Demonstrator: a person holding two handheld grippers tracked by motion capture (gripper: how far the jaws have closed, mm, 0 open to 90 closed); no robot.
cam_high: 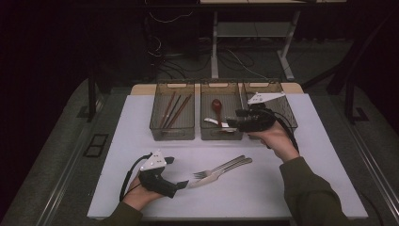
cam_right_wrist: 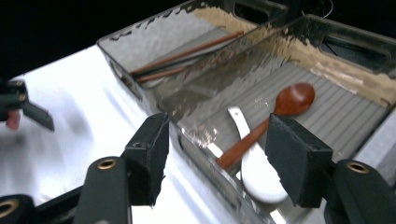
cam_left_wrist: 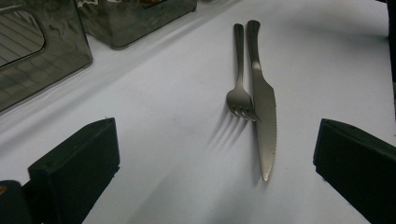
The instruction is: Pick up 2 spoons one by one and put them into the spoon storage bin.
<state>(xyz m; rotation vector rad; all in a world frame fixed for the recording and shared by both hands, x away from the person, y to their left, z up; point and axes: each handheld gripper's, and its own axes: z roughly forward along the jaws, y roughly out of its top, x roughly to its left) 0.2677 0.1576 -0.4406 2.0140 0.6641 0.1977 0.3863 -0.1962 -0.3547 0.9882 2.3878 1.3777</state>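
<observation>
Jaws of the left gripper (cam_left_wrist: 210, 172) stand spread wide with nothing between the pads; a fork (cam_left_wrist: 239, 88) and a knife (cam_left_wrist: 263, 107) lie side by side on the white table (cam_left_wrist: 154, 140) at about 1 o'clock from them, the fork tines resting against the blade. In the high view this left gripper (cam_high: 182, 184) sits at 7 o'clock on the table, its tips just beside the knife (cam_high: 214, 176) point.

Over at 1 o'clock, the right gripper (cam_high: 234, 124) reaches to the rim of the middle bin (cam_high: 221, 84). Its own view shows the right gripper (cam_right_wrist: 217, 156) with jaws parted, pinching nothing; past them a wooden spoon (cam_right_wrist: 271, 121) lies across a white spoon (cam_right_wrist: 254, 172) in the bin.

That view also shows chopsticks (cam_right_wrist: 187, 58) in the neighbouring bin (cam_right_wrist: 154, 39) at 11 o'clock. From above, the far right bin (cam_high: 270, 89) is partly covered by the hand (cam_high: 277, 141).
</observation>
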